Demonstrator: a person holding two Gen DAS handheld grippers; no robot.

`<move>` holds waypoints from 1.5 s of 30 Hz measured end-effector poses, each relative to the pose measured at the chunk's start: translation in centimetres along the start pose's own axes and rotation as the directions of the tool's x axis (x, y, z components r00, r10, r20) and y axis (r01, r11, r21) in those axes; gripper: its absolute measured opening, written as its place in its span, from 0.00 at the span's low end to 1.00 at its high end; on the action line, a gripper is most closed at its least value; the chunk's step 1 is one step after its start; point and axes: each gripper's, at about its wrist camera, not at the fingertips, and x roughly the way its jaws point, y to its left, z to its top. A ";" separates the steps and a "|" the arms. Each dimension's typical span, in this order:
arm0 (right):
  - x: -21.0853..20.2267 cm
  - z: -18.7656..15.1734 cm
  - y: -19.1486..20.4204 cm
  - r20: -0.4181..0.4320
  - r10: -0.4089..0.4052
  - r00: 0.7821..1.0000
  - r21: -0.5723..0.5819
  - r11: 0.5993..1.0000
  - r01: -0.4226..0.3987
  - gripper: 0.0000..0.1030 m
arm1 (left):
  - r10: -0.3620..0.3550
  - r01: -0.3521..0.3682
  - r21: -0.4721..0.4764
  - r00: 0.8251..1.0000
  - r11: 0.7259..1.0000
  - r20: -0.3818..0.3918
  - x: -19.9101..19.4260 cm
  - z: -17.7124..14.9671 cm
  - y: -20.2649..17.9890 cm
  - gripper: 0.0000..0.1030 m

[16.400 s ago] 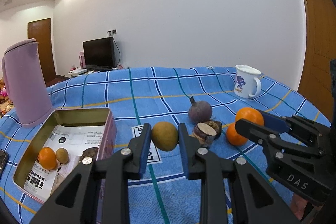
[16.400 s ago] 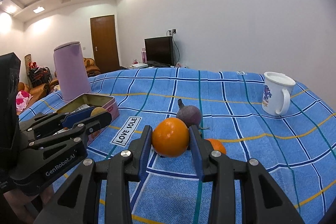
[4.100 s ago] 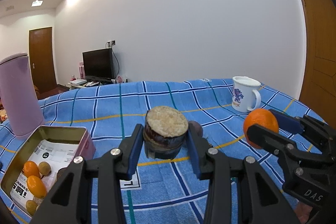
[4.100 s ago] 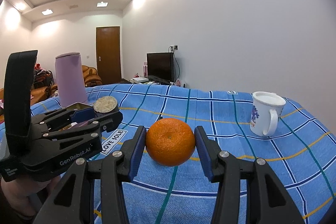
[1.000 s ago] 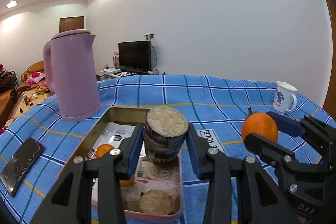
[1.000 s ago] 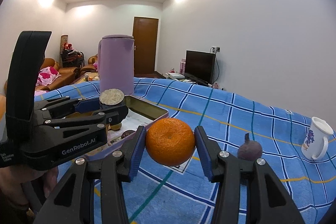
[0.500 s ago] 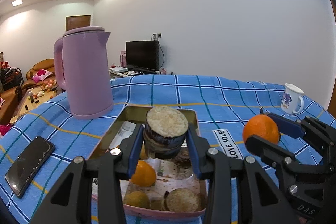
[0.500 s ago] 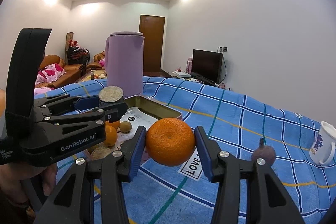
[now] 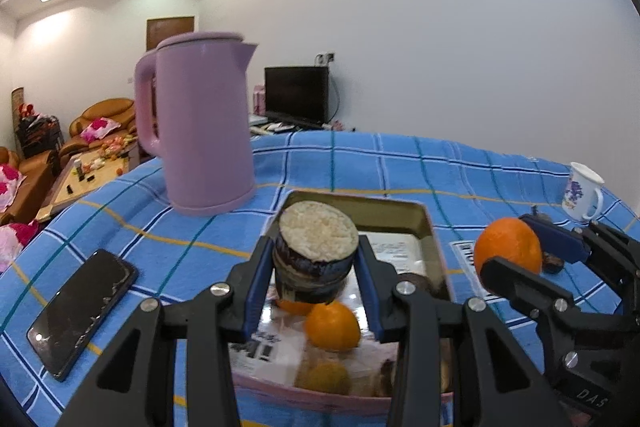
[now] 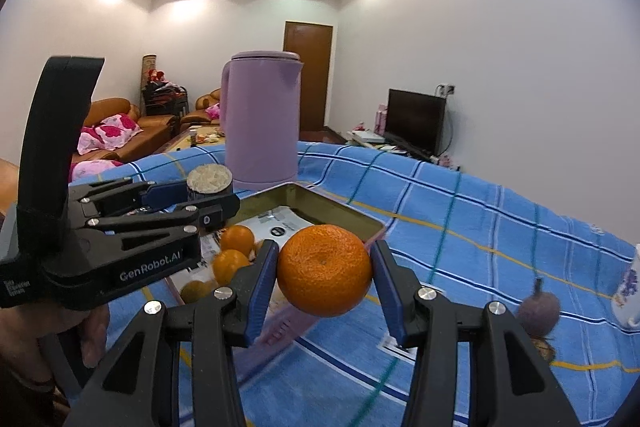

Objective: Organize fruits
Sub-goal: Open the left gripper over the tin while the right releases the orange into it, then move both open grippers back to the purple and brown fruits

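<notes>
My left gripper (image 9: 316, 267) is shut on a dark cut fruit half (image 9: 316, 251) with a pale flat face on top, held above the open metal tin (image 9: 424, 223). The tin holds oranges (image 9: 332, 325) and several other fruits. My right gripper (image 10: 324, 279) is shut on an orange (image 10: 325, 270), held above the tin's near right edge (image 10: 340, 213). The right gripper with its orange (image 9: 508, 245) shows at the right of the left wrist view. The left gripper with the cut half (image 10: 210, 183) shows at the left of the right wrist view. A dark purple fruit (image 10: 538, 309) lies on the cloth.
A tall purple kettle (image 9: 200, 123) stands behind the tin on the blue checked tablecloth (image 9: 480, 179). A phone (image 9: 80, 311) lies at the left. A white mug (image 9: 582, 191) stands at the far right. Sofas and a TV are in the room behind.
Both grippers have moved left with their fruits, closer over the tin. The kettle and phone have shifted right in the left wrist view.
</notes>
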 end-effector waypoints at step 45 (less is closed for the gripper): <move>-2.2 -4.8 -16.6 -0.345 -0.227 0.911 0.214 0.926 0.311 0.64 | -0.168 0.180 0.078 0.976 0.981 -0.139 1.9 2.7 -12.4 0.91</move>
